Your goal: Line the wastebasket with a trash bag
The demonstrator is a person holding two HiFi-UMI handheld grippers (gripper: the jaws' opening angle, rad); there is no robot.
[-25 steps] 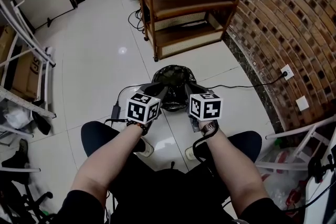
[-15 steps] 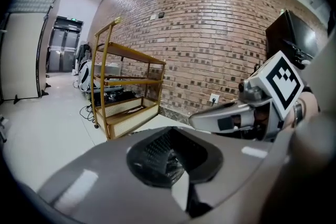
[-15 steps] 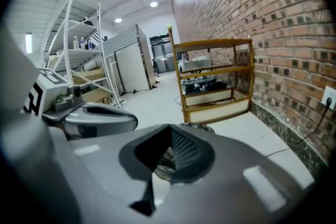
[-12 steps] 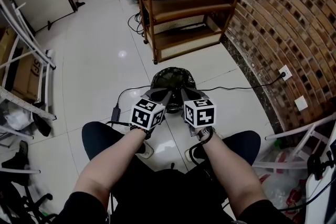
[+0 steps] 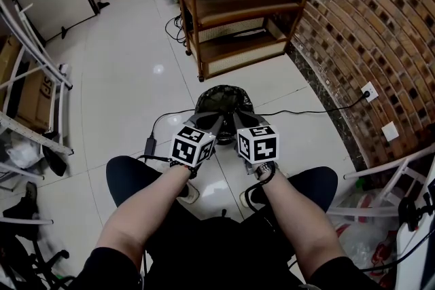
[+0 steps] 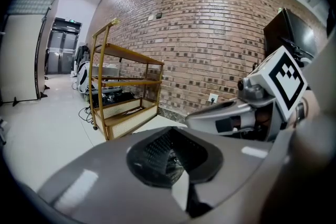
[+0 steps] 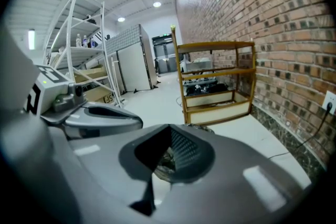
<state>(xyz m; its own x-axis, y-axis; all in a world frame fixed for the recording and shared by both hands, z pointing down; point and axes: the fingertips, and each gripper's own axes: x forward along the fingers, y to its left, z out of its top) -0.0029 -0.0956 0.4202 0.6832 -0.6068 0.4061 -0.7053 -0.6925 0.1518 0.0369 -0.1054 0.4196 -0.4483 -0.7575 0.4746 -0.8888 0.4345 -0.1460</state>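
The black mesh wastebasket point(image 5: 223, 100) stands on the tile floor just beyond my knees. My left gripper point(image 5: 215, 123) and right gripper point(image 5: 237, 121) are side by side, nearly touching, with their tips at the basket's near rim. Both point forward and slightly down. In the left gripper view the left gripper point(image 6: 170, 157) has its jaws shut, and only mesh and dark crumpled material show through the gap. The right gripper point(image 7: 165, 157) is shut in the same way in its own view. I cannot make out any bag film between either pair of pads.
A wooden shelf unit point(image 5: 238, 10) stands just behind the basket, against the brick wall point(image 5: 367, 30). A black cable point(image 5: 306, 112) runs over the floor to a wall socket point(image 5: 370, 93). White racks point(image 5: 27, 71) stand at the left. My knees frame the near floor.
The two grippers have drawn together from either side of the basket to its near rim. The left jaws, spread a second ago, are closed now.
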